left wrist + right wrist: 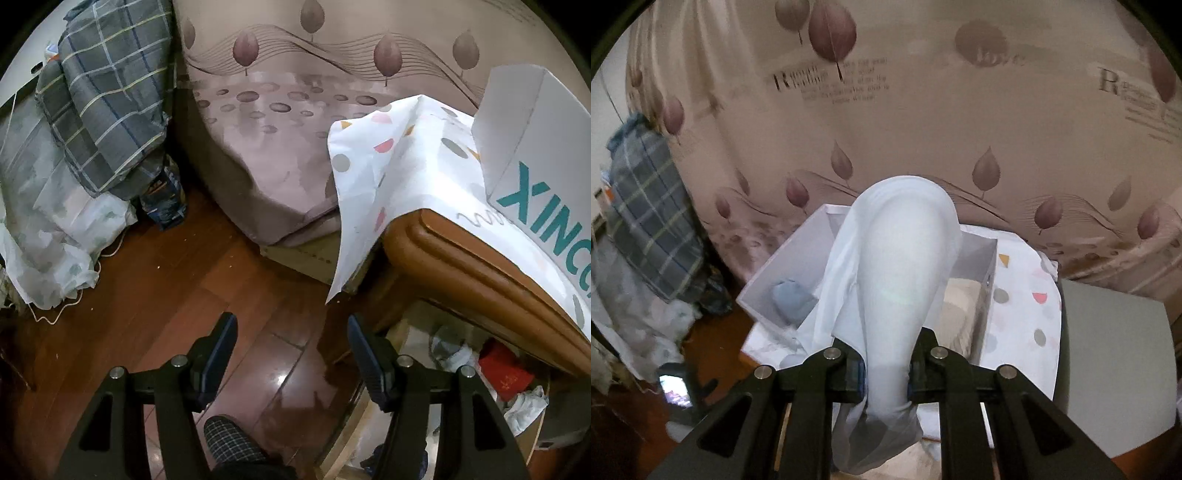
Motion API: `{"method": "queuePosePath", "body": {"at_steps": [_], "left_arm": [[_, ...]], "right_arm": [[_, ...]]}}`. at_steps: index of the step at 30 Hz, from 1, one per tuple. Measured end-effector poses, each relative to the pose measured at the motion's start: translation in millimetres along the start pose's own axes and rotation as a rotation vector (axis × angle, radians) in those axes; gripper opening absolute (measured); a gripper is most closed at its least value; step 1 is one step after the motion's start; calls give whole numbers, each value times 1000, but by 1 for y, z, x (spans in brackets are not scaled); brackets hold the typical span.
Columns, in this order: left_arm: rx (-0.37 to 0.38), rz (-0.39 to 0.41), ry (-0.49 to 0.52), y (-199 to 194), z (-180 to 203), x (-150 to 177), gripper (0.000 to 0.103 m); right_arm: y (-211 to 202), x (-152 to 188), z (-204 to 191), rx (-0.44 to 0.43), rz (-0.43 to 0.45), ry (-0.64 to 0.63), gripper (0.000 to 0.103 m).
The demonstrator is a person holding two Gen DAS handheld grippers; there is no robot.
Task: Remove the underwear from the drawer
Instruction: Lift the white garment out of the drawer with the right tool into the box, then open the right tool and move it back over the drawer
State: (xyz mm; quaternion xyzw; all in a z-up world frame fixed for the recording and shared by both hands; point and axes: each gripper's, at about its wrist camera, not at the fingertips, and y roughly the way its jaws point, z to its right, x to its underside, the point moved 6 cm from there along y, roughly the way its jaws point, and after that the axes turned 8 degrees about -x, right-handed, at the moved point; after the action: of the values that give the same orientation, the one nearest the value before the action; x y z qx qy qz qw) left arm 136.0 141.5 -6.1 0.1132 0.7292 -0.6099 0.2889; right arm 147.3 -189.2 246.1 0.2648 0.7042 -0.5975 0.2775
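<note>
My right gripper (886, 373) is shut on a pale blue-white piece of underwear (897, 266). The cloth bulges up in front of the camera, over an open white box (783, 258) on the nightstand. A folded blue garment (792, 299) lies in the box's left part and a beige one (960, 306) in its right part. My left gripper (291, 347) is open and empty above the wooden floor, left of the open drawer (461, 373). The drawer holds crumpled white and red clothes.
A wooden nightstand (461, 254) carries a dotted white cloth (399, 158) and a white box with teal letters (535, 147). The bed with a mauve leaf-print sheet (280, 122) is behind. A plaid bundle (110, 103) and bags stand at left.
</note>
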Motion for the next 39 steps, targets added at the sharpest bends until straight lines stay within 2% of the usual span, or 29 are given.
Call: {"method": "queuePosePath", "body": {"at_steps": [5, 13, 17, 21, 30, 39], "left_arm": [[-6, -10, -6, 2, -2, 1, 63], [-3, -17, 22, 5, 1, 2, 63], [-4, -13, 19, 6, 2, 1, 63], [5, -23, 20, 7, 3, 1, 63], [17, -37, 17, 8, 6, 3, 63], [12, -45, 26, 10, 11, 6, 63]], "right_arm": [[52, -7, 2, 29, -61, -21, 14], [108, -4, 4, 54, -120, -12, 19], [124, 2, 4, 45, -147, -9, 24], [135, 10, -2, 35, -181, -26, 37], [117, 12, -6, 58, -172, -43, 61], [62, 15, -17, 23, -125, -50, 62]]}}
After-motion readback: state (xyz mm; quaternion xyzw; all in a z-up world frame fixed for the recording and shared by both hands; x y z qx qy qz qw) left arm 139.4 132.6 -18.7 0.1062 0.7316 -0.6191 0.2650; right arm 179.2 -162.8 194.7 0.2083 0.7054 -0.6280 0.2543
